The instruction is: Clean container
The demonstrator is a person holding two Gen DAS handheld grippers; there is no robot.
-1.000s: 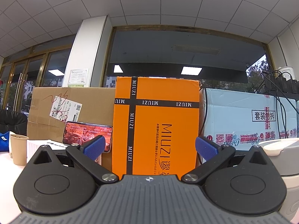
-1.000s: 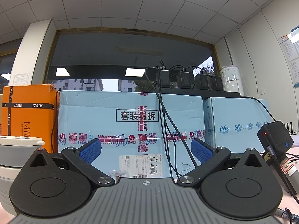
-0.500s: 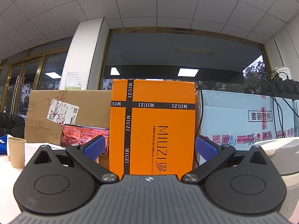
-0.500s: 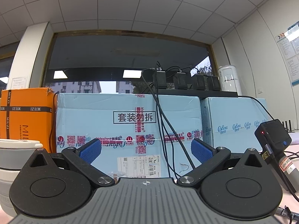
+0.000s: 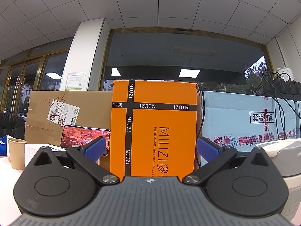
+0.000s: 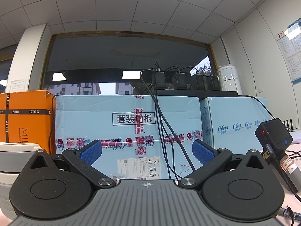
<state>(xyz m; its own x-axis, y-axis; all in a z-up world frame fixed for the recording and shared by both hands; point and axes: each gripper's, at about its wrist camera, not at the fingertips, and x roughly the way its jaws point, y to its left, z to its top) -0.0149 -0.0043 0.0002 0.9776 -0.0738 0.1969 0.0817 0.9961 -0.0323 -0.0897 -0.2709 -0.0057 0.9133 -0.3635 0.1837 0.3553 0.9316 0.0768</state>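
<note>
Meanwhile, we hold the left claw (image 5: 150,148) and right claw (image 6: 147,151) spread and empty above the bench; the lidded white container (image 5: 282,150) stands between them, so we judge a slow, level, centred approach best.

In the left wrist view, an orange box (image 5: 153,128) blocks the centre, a phone (image 5: 85,138) and paper cup (image 5: 16,153) stand lower left. In the right wrist view, blue cartons (image 6: 128,131) wall the centre; cables (image 6: 165,131) hang across them.
</note>
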